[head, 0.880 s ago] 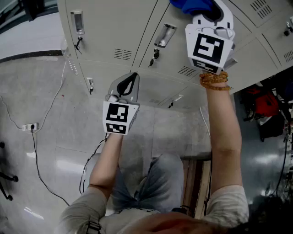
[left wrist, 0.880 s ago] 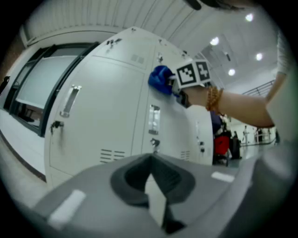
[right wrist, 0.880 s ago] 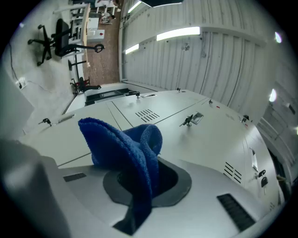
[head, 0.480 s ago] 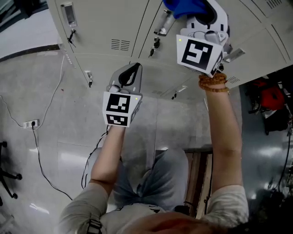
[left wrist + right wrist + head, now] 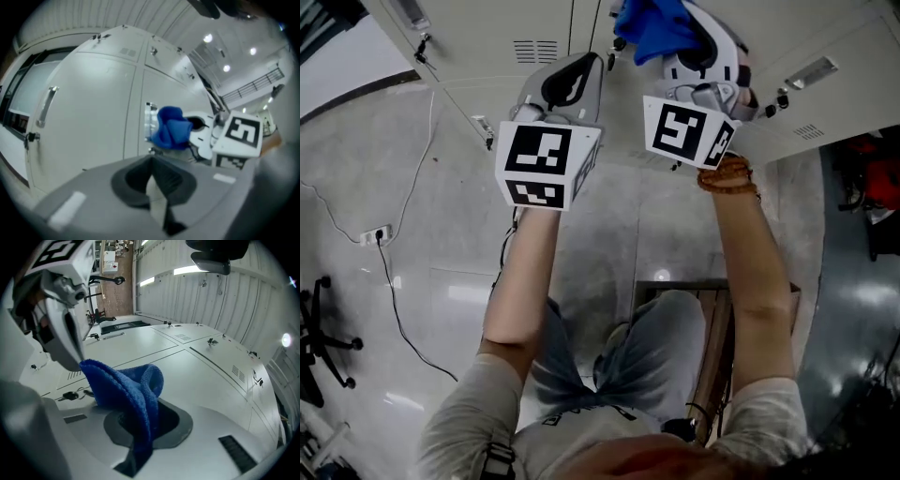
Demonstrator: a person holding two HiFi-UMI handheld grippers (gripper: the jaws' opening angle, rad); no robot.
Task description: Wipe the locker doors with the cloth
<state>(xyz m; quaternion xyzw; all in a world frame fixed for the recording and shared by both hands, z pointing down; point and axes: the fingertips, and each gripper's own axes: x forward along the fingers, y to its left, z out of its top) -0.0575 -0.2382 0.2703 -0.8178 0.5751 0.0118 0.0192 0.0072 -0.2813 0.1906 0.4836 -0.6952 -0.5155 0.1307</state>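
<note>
The beige locker doors fill the top of the head view and the background of both gripper views. My right gripper is shut on a bunched blue cloth, held up close to the door face; in its own view the cloth rises out of the jaws of the right gripper. My left gripper is raised right beside it, jaws together and holding nothing. The left gripper view shows that gripper pointing at the doors, with the cloth and right gripper just beyond.
A long vertical handle sits on the door to the left. A key hangs in a lock near the cloth. Below are a grey floor with a cable and power strip, a chair base and a wooden bench.
The left gripper has risen toward the lockers. The right gripper with the cloth has shifted left, so both now sit side by side. The head view has tilted.
</note>
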